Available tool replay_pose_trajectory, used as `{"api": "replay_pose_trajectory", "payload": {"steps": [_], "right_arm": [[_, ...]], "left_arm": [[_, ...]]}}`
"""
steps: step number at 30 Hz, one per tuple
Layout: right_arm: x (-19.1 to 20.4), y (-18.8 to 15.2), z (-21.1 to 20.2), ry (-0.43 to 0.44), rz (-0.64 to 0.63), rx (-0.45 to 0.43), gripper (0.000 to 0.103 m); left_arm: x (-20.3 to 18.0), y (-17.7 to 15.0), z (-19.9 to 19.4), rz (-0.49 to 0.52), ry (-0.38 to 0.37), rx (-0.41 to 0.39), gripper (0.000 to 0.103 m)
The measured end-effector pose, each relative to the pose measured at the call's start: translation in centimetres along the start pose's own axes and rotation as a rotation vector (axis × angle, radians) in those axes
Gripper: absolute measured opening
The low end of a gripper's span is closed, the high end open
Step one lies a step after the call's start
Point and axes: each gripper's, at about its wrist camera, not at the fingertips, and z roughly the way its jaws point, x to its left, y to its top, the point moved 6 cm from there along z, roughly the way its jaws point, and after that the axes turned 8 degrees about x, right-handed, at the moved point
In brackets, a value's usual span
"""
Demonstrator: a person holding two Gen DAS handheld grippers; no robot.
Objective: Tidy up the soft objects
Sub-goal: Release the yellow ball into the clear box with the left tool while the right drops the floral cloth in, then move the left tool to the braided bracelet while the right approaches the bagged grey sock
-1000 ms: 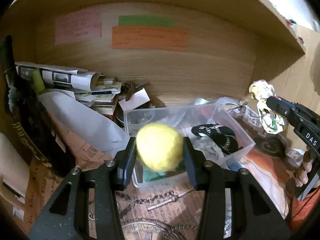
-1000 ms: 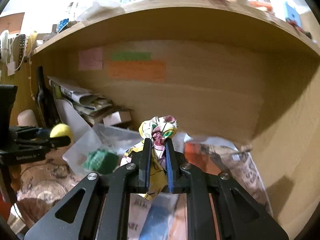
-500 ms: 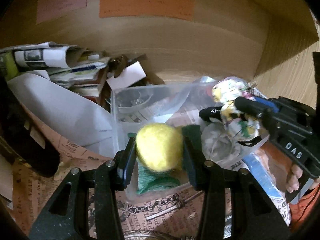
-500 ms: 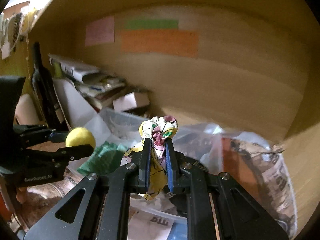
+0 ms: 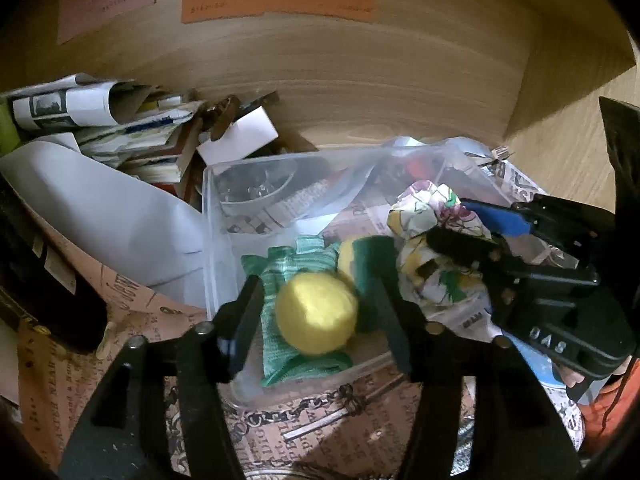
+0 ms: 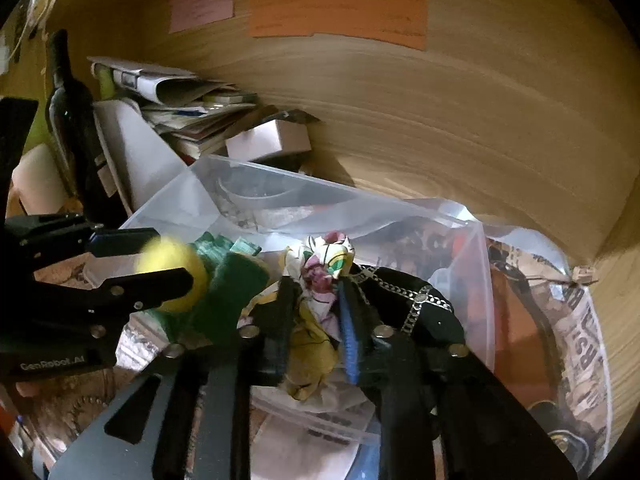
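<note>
A clear plastic bin (image 5: 210, 240) stands on the desk by the wooden back wall. In it lie a green knitted cloth (image 5: 288, 276), a green and yellow sponge (image 5: 370, 256) and a black cloth with a chain (image 6: 416, 300). My left gripper (image 5: 316, 312) is open over the bin. The yellow fuzzy ball (image 5: 316, 312) sits between its spread fingers, clear of both, blurred, above the green cloth. My right gripper (image 6: 316, 292) has its jaws parted around the crumpled flowered cloth (image 6: 326, 260), over the right part of the bin; the cloth also shows in the left wrist view (image 5: 432, 232).
Stacked papers and magazines (image 5: 120, 128), a white sheet (image 5: 104, 216) and a small white box (image 5: 238, 140) lie left of and behind the bin. A dark bottle (image 6: 70, 120) stands at the left. Newspaper (image 6: 580, 340) covers the desk at the right.
Both grippers moved down and forward over the bin. The left jaws opened and let go of the yellow ball. The right jaws spread around the flowered cloth.
</note>
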Motion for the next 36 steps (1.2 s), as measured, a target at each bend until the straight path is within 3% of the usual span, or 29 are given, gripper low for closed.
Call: {"api": "replay_pose_trajectory", "payload": {"steps": [2,7,9,17,27,36], "right_arm": [[0.1,0.1,-0.4,-0.020,-0.012,-0.014,0.043],[0.3,0.6,-1.9,-0.040,-0.019,-0.061,0.055],[0.2,0.8,-3.0,-0.047,-0.013,-0.090,0.065],[0.3,1.2,-7.7,-0.037,0.012,-0.203,0.084],[1.6,-1.2,-11.1,-0.016,-0.001,-0.247,0.085],[2.6,-5.1,-8.9,0.048,0.036,-0.138,0.085]], "left_arm": [[-0.1,0.0,-0.5,0.004,0.010,-0.015,0.065],[-0.3,0.1,-2.5,-0.005,0.008,-0.054,0.073],[-0.4,0.1,-3.5,-0.006,0.007,-0.073,0.074],[-0.3,-0.2,-7.8,-0.025,0.002,-0.158,0.085],[0.6,-2.9,-11.2,-0.060,0.013,-0.197,0.088],[0.4,-7.5,-8.4,-0.035,0.032,-0.060,0.088]]}}
